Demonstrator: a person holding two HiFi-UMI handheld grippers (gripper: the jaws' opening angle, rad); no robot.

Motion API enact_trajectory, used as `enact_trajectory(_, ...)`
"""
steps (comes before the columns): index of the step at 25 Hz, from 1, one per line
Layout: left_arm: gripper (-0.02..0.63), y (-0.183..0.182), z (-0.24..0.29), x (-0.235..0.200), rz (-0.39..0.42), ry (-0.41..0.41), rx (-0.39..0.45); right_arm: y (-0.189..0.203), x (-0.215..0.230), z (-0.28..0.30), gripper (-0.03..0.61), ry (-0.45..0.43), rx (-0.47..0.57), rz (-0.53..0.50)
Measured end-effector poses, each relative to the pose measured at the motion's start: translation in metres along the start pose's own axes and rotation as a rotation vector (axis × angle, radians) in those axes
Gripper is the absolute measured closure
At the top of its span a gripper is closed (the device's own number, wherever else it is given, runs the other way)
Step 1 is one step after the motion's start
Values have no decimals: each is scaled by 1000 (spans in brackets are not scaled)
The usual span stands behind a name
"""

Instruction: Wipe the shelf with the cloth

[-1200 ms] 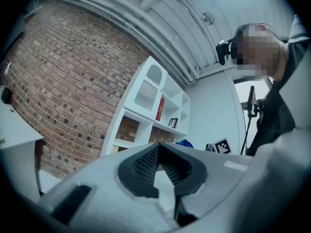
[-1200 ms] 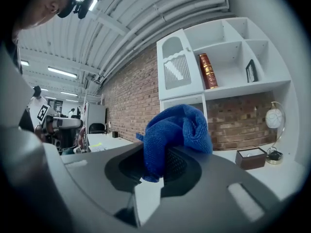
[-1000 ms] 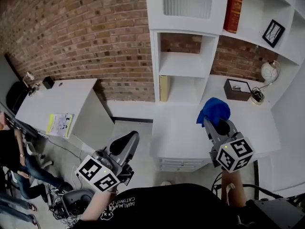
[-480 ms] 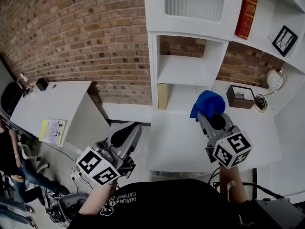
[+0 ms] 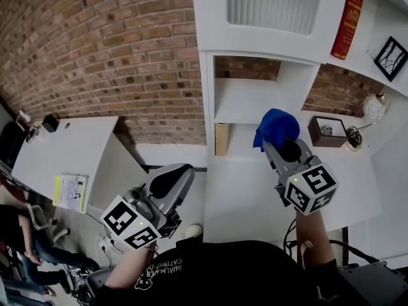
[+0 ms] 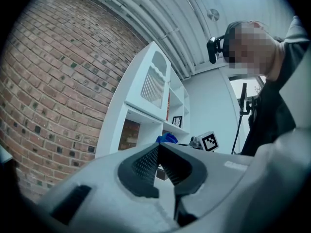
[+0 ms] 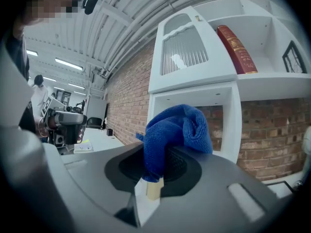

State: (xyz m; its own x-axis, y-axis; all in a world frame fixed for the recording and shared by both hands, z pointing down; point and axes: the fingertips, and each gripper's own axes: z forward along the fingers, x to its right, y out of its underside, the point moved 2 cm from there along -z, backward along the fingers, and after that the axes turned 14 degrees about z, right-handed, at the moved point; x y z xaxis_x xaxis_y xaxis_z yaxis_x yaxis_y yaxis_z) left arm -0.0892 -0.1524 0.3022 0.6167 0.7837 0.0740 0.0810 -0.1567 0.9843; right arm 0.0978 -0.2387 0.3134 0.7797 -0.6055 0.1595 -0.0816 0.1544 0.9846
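Cloth: the blue cloth [image 5: 275, 127] is bunched at the tip of the right gripper [image 5: 280, 148], in front of the open cubby of the white shelf unit [image 5: 250, 101].
Right fingers: clamped on a fold of the cloth, the rest of which puffs up above the jaws.
Left fingers: pressed together at the tips with nothing between them.
Head view only: a white desk [image 5: 60, 152] at the far left carries a booklet [image 5: 70, 191], and a brown box [image 5: 325, 131] sits on the counter.
Right gripper view only: a ribbed cabinet door [image 7: 187, 45] beside a red book [image 7: 236, 49].
Left gripper view only: the right gripper's marker cube [image 6: 209, 141] shows just beside the cloth.
Pose: the left gripper [image 5: 173, 177] is held low, left of the shelf unit. The right gripper is raised and points into the cubby.
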Motion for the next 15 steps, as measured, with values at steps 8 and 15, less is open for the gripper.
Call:
enact_trajectory(8,615,-6,24,-71,-23,93,-8,-17,41,102,514,52,-106,-46)
enact_trajectory(15,615,5,23,-110,-29,88,-36,-12,79,180,514,101,-239,-165)
